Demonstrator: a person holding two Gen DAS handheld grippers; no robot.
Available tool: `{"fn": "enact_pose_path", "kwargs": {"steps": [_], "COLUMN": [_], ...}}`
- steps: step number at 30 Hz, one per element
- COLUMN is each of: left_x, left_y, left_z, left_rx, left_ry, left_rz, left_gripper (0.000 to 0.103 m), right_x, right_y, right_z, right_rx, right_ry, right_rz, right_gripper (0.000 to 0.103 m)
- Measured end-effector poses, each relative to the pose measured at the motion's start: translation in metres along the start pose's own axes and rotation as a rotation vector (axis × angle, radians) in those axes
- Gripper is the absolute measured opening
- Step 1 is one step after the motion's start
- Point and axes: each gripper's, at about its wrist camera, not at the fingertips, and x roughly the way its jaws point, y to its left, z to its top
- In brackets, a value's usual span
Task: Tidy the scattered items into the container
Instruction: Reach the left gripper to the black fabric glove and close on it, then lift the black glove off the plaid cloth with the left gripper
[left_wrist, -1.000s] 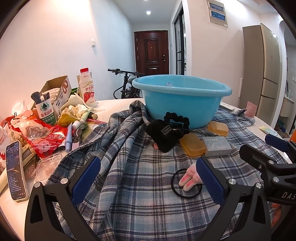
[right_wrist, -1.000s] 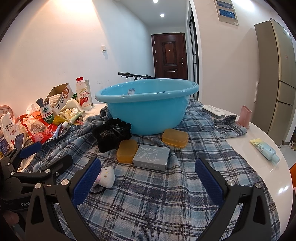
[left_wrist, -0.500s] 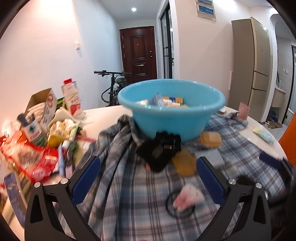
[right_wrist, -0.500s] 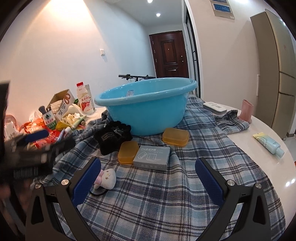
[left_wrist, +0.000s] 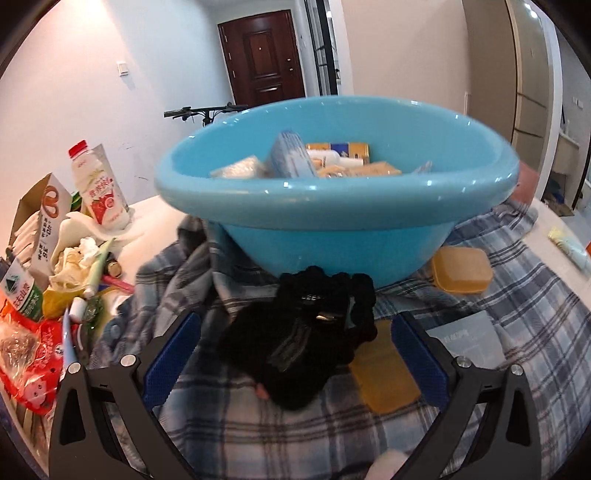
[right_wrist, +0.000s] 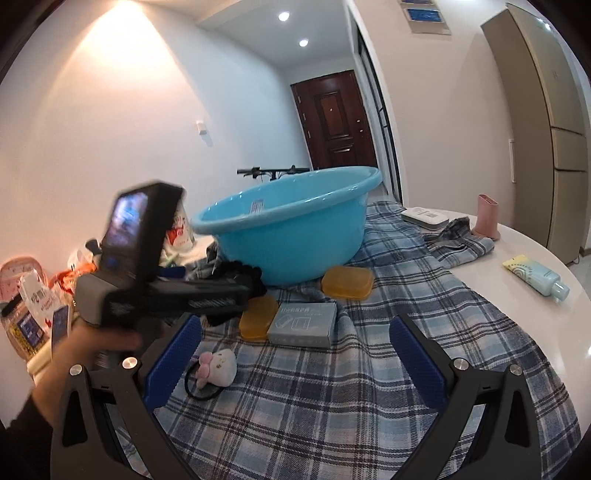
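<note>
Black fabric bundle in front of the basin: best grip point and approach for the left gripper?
Grip the black bundle across its bulky middle, coming from above and slightly from the near side. It is a soft, lumpy heap on the plaid cloth, and the open left gripper already straddles it. Avoid the far edge, which lies close against the blue basin.

Glossy smooth plastic basin (left_wrist: 332, 206); woven plaid cloth (right_wrist: 369, 387) under it; fuzzy black knit glove (left_wrist: 295, 350); translucent amber soap boxes (right_wrist: 347, 282), probably plastic; glossy white worktop (right_wrist: 517, 288); matt textured blue fingers (right_wrist: 171, 360).
</note>
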Motion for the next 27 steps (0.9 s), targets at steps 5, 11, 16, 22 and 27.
{"fn": "enact_pose_path", "kwargs": {"steps": [5, 11, 16, 22, 27], "left_x": [0.006, 0.012, 0.007, -0.011, -0.023], "left_y": [0.000, 0.001, 0.002, 0.002, -0.003], "left_z": [-0.003, -0.006, -0.008, -0.007, -0.010], "left_rx": [-0.008, 0.006, 0.017, 0.024, 0.048], "left_ry": [-0.018, -0.013, -0.035, -0.078, -0.093], "left_rz": [0.002, 0.003, -0.003, -0.045, -0.080], "left_gripper": [0.098, 0.068, 0.041, 0.023, 0.011], "right_x": [-0.004, -0.002, -0.001, 0.000, 0.001], "right_y": [-0.011, -0.013, -0.011, -0.011, -0.013], "right_z": [0.001, 0.001, 0.001, 0.000, 0.000], "right_rx": [0.058, 0.065, 0.052, 0.056, 0.059], "right_ry": [-0.013, -0.008, -0.003, 0.001, 0.008], "right_rz": [0.012, 0.014, 0.011, 0.011, 0.012], "right_gripper": [0.103, 0.103, 0.103, 0.103, 0.103]}}
